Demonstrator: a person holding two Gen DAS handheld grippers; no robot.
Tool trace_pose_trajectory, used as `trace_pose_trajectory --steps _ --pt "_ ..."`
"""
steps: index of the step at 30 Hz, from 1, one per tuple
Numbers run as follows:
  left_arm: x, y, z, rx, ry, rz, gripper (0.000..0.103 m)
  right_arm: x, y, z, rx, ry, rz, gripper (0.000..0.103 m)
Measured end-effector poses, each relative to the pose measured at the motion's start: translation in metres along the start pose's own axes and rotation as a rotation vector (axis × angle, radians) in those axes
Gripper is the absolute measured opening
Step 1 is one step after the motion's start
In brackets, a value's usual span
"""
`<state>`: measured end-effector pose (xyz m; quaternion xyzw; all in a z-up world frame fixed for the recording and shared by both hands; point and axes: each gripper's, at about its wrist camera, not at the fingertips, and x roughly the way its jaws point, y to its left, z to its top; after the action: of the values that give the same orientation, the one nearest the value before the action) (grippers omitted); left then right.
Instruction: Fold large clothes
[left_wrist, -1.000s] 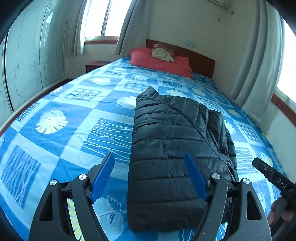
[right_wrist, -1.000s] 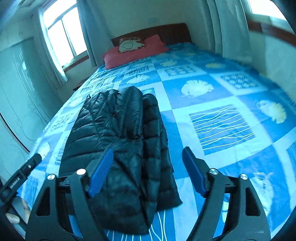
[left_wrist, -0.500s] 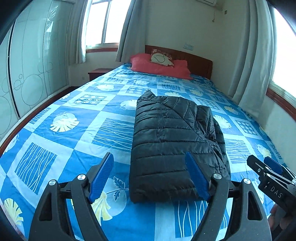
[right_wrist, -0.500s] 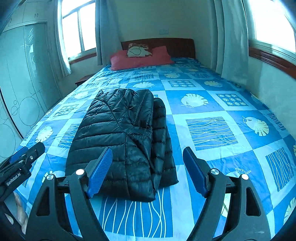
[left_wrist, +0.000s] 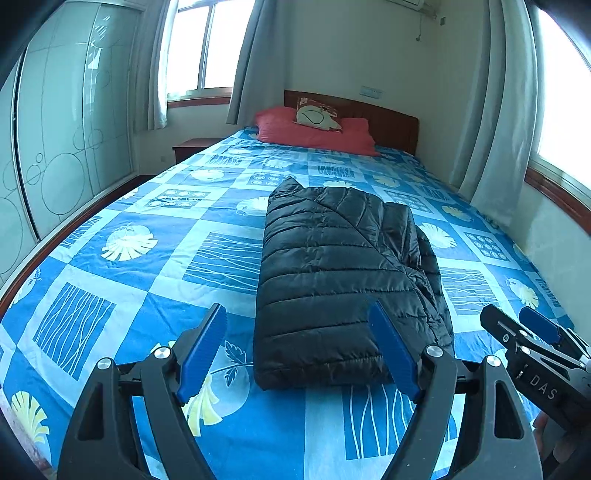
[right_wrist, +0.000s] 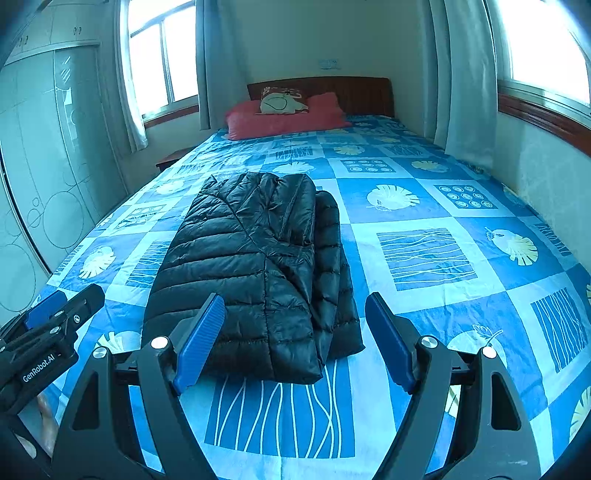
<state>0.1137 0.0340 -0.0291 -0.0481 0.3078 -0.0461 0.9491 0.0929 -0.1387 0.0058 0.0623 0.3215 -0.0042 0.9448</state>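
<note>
Two tongs hang over the foot of the bed (left_wrist: 110, 295), both spread wide with nothing between their blue pads. The left tongs (left_wrist: 299, 354) point at the near hem of the black puffer jacket (left_wrist: 343, 280); the right tongs (right_wrist: 295, 339) face the same hem from the other side, and each shows at the edge of the other's view.

The jacket lies along the middle of the blue patterned bedspread, already folded lengthwise into a long narrow bundle, its collar end toward the red pillows (left_wrist: 314, 129) at the headboard. One side has been laid over the other, so a second thickness peeks out along the right edge, probably a sleeve or side panel, though the dark quilting makes that hard to settle. The narrow shape suits a further fold end to end, which looks like the step left; the tongs held apart and level with the hem would fit that.

Against the frames of a second ago, both cameras sit higher and farther back: the jacket looks smaller, more bedspread shows in front of its hem, and the bundle itself has not shifted.
</note>
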Motion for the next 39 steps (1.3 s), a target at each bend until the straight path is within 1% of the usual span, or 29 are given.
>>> trace_pose_trajectory --steps 23,27,33,39 --pt "-0.004 0.006 0.001 -0.003 -0.008 0.004 0.079 -0.003 0.008 -0.002 -0.013 -0.001 0.002 0.079" --pt "-0.005 0.009 0.003 -0.009 -0.015 0.011 0.079 -0.003 0.008 -0.002 -0.014 -0.001 0.003 0.079" --pt "-0.009 0.007 0.003 0.011 -0.034 0.023 0.079 -0.003 0.008 -0.002 -0.013 -0.001 0.002 0.079" --pt "-0.012 0.005 0.004 0.015 -0.046 0.021 0.079 -0.003 0.008 -0.002 -0.015 -0.001 0.001 0.079"
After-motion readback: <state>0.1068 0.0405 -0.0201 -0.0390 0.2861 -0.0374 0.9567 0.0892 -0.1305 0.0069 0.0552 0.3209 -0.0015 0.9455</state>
